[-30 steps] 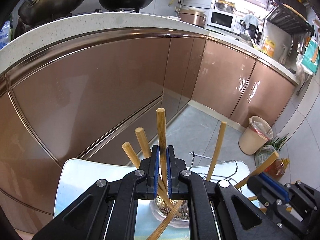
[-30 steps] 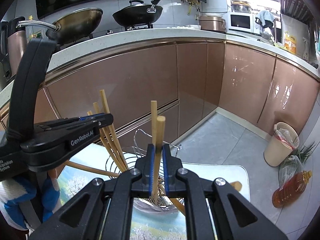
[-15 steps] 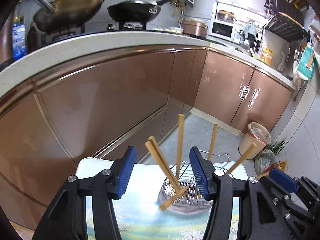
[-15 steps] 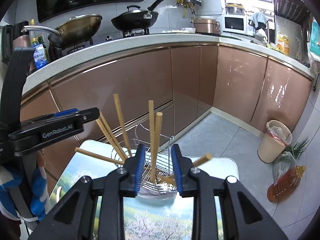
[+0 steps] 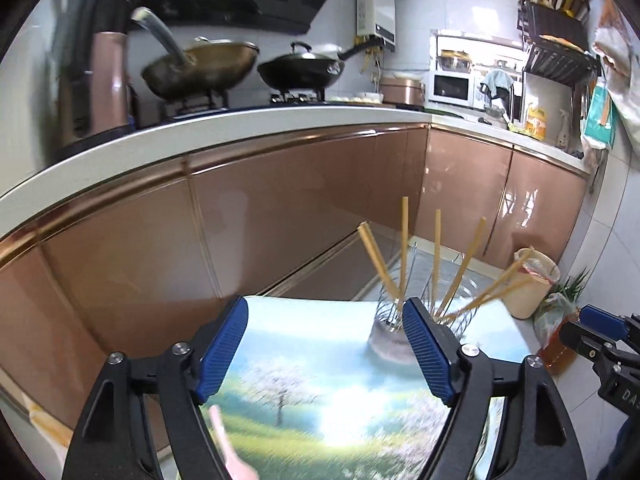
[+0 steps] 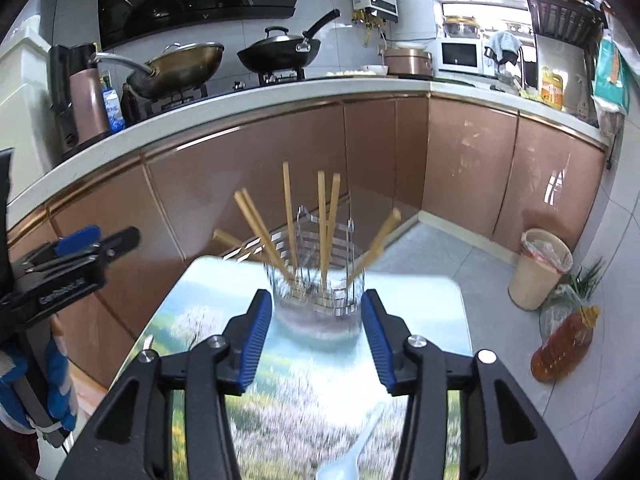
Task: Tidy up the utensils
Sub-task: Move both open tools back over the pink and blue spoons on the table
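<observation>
You are opening both the left gripper point(image 5: 326, 346) and right gripper point(image 6: 316, 334) with nothing between them, and the wooden chopsticks point(image 6: 322, 224) are leaning loosely in the wire holder point(image 6: 320, 280) on the table point(image 6: 420, 312), so clipping 1 is risking toppling it.

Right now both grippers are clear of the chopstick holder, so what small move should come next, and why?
Probably lower the right gripper toward the pale spoon lying on the table just beneath it. Its jaws are opening with nothing between them, the chopsticks already stand in the wire holder, and the spoon looks like the nearest utensil not yet put away.
</observation>
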{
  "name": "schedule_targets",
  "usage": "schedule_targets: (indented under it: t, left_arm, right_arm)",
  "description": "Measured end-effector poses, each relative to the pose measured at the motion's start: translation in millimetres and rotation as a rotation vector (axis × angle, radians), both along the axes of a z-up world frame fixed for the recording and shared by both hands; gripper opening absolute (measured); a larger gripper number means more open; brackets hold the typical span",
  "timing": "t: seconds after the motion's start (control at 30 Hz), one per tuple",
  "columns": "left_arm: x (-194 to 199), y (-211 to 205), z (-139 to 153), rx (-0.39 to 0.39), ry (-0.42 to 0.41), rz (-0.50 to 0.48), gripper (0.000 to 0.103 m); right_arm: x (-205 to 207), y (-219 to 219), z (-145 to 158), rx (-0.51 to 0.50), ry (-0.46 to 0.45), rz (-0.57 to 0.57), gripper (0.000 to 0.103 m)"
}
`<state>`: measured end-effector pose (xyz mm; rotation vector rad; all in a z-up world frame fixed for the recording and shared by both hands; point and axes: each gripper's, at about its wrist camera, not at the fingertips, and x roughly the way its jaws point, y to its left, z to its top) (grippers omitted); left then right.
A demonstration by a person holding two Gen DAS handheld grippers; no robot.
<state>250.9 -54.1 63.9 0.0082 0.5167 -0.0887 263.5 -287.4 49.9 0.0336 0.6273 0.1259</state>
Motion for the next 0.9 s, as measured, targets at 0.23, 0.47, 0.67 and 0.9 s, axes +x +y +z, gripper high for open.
schedule_targets:
  t: [0.23,0.47,0.67,0.9]
  left_arm:
    - [-59,20,-5,0.013,-0.066,0.032,0.082]
    - [-105,32,-5,0.021,-0.119,0.043,0.082]
    - [-132,40,-7,0.010,-0.128,0.051,0.085]
    - [-158,51,-12,0.012,-0.125,0.066,0.089]
  right_arm:
    - [-48,3,-22,0.004,0.038,-0.001,0.046]
    - [-87,15,-32,0.003,0.051,0.016,0.046]
    - [-114,16,-34,0.004,0.049,0.008,0.046]
    - [-134,8,-35,0.018,0.046,-0.008,0.046]
